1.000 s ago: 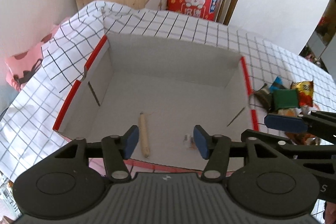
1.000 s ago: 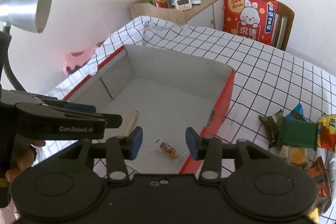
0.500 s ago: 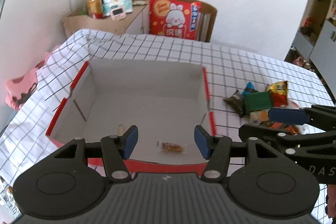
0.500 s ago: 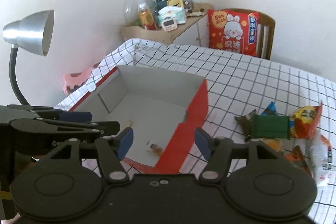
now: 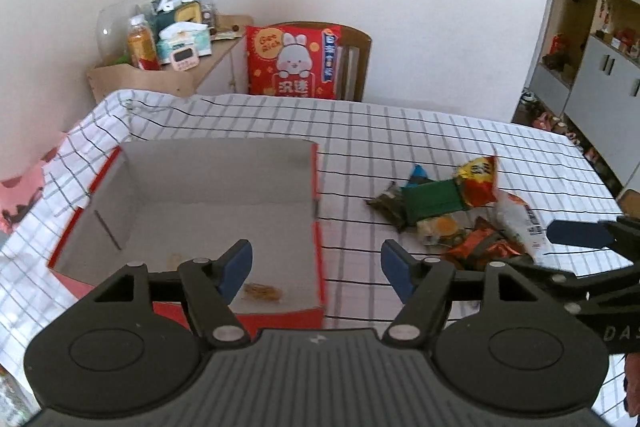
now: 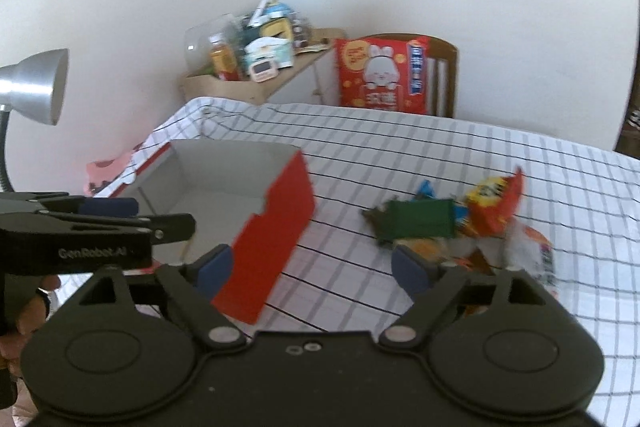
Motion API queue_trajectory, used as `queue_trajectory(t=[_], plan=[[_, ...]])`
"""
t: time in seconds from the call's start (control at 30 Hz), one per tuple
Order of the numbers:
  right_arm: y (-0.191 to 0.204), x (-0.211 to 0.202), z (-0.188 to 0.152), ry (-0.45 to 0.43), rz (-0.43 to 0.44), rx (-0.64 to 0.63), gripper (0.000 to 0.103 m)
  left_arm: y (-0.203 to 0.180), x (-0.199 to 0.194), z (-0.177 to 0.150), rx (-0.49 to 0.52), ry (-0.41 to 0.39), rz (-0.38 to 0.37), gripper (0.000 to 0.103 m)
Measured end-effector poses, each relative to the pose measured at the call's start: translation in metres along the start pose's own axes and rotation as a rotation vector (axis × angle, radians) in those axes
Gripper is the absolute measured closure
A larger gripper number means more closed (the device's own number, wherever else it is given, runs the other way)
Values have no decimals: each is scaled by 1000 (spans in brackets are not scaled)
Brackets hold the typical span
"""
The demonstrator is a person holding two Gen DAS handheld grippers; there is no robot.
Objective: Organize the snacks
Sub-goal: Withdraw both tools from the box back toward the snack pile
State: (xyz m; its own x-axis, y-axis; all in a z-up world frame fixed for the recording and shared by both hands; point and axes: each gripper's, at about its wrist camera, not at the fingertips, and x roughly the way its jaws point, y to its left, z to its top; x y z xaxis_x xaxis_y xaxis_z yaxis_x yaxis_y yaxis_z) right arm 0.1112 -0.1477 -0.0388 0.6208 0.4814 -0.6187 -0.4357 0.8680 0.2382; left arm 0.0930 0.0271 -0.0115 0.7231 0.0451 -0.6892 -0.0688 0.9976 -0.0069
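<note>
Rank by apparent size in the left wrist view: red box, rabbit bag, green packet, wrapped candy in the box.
1. red box
2. rabbit bag, though it sits farther away
3. green packet
4. wrapped candy

An open cardboard box (image 5: 200, 203), red outside and grey inside, sits upright on the left of the checked tablecloth, with one small clear-wrapped snack (image 5: 262, 291) lying flat on its floor near the front right corner. To its right, well apart from the box, a loose heap of snack packets (image 5: 452, 207) lies on the cloth. In the heap, a flat green packet (image 5: 434, 198) lies on top, a yellow-and-red bag (image 5: 478, 179) on its right, a white packet (image 5: 520, 223) nearer, and dark and orange wrappers underneath.
</note>
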Motion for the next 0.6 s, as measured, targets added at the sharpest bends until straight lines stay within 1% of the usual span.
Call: queue_trajectory(t=[0.03, 0.1, 0.23, 0.33, 0.47, 0.53, 0.6], plan=[[-5, -2, -4, 0, -9, 7, 7, -4, 0, -2, -1, -3, -8, 31], [-15, -7, -11, 3, -35, 29, 5, -14, 2, -6, 2, -2, -25, 22], [-38, -14, -28, 6, -80, 63, 1, -33, 10, -14, 5, 6, -60, 21], [-56, -15, -41, 26, -120, 101, 1, -47, 21, -19, 7, 32, -83, 21], [-73, -12, -54, 51, -154, 116, 1, -63, 36, -20, 2, 62, -111, 21], [-79, -9, -59, 60, -163, 113, 2, -72, 44, -20, 19, 76, -130, 21], [-86, -6, -61, 70, -168, 114, 2, -83, 53, -19, 55, 82, -168, 21]])
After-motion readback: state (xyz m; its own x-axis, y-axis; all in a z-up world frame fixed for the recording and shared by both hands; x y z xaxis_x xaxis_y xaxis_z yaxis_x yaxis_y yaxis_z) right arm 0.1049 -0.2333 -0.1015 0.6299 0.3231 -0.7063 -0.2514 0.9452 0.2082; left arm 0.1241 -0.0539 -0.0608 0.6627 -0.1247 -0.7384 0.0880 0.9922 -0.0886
